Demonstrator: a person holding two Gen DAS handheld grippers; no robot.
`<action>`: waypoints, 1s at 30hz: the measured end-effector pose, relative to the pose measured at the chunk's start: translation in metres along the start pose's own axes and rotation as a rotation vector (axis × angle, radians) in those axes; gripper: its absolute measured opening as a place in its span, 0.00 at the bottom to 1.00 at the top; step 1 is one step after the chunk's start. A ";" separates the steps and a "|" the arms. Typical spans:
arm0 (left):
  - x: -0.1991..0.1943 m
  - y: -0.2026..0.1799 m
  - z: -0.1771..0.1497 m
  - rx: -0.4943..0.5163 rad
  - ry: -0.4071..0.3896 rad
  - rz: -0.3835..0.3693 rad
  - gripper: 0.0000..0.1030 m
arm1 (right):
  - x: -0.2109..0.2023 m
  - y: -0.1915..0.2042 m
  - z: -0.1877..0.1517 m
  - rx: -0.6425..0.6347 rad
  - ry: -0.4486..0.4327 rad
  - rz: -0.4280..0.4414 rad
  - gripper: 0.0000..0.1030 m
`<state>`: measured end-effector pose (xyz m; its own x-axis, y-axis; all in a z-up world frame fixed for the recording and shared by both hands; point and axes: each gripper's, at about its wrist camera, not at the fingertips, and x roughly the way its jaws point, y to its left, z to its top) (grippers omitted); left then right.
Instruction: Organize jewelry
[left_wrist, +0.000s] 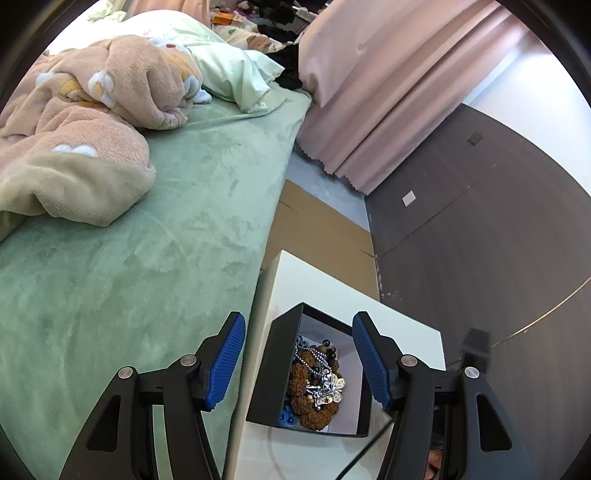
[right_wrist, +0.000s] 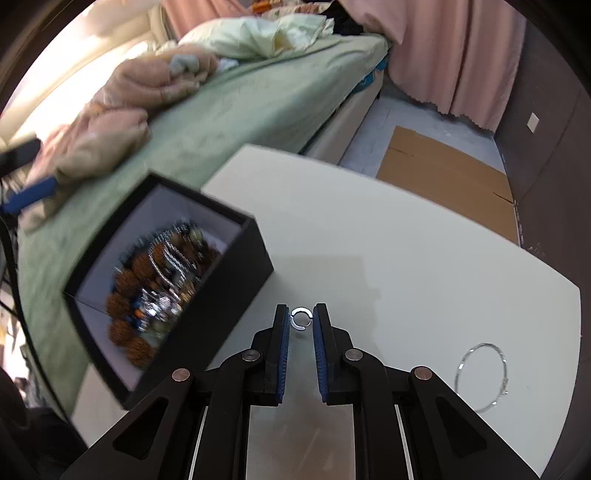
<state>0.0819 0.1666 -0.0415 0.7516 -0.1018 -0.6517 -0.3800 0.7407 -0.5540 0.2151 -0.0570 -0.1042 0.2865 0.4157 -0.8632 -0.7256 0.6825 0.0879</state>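
I had the right gripper (right_wrist: 300, 317) narrowed around the small silver ring (right_wrist: 301, 318) on the white desk (right_wrist: 406, 258), not yet pinching it; the left gripper (left_wrist: 299, 354) hung wide over the black jewelry box (left_wrist: 273, 369); next, closing gently and lifting.

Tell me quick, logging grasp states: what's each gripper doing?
Left gripper: open, above the black box.
Right gripper: narrowly open around the small ring, not clamped.
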 end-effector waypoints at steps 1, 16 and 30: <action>0.001 -0.001 0.000 0.003 0.002 0.001 0.60 | -0.004 0.000 0.002 0.010 -0.016 0.012 0.14; 0.005 -0.003 -0.005 0.009 0.015 0.013 0.60 | -0.053 0.024 0.021 0.096 -0.183 0.274 0.57; 0.012 -0.047 -0.026 0.116 0.037 0.033 0.60 | -0.082 -0.056 -0.016 0.340 -0.209 0.139 0.62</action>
<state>0.0944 0.1130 -0.0368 0.7189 -0.0989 -0.6880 -0.3375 0.8157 -0.4699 0.2228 -0.1389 -0.0465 0.3467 0.6068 -0.7153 -0.5288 0.7563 0.3853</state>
